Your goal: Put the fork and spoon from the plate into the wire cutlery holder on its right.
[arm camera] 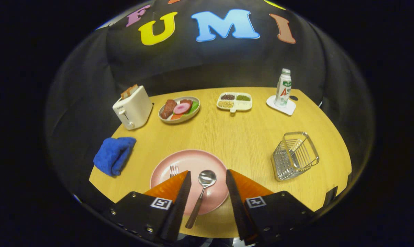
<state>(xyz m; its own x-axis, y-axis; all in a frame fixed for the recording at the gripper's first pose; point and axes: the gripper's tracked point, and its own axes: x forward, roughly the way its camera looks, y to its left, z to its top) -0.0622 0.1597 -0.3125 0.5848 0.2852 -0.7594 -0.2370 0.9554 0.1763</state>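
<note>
A pink plate (193,161) sits on the wooden table near its front edge. On it lies a spoon (202,192) with a steel bowl and a brown handle that reaches past the plate's rim toward me. The fork's tines (173,170) show to the left of the spoon; the left finger hides the remainder of the fork. My gripper (208,175) hovers open above the plate, with the spoon lying between its fingers and untouched. The wire cutlery holder (295,155) stands to the right of the plate, with nothing in it.
A blue cloth (113,155) lies left of the plate. Farther back stand a white toaster (133,107), a dish of food (179,109), a divided snack tray (234,101) and a bottle on a coaster (283,89). Bare wood lies between plate and holder.
</note>
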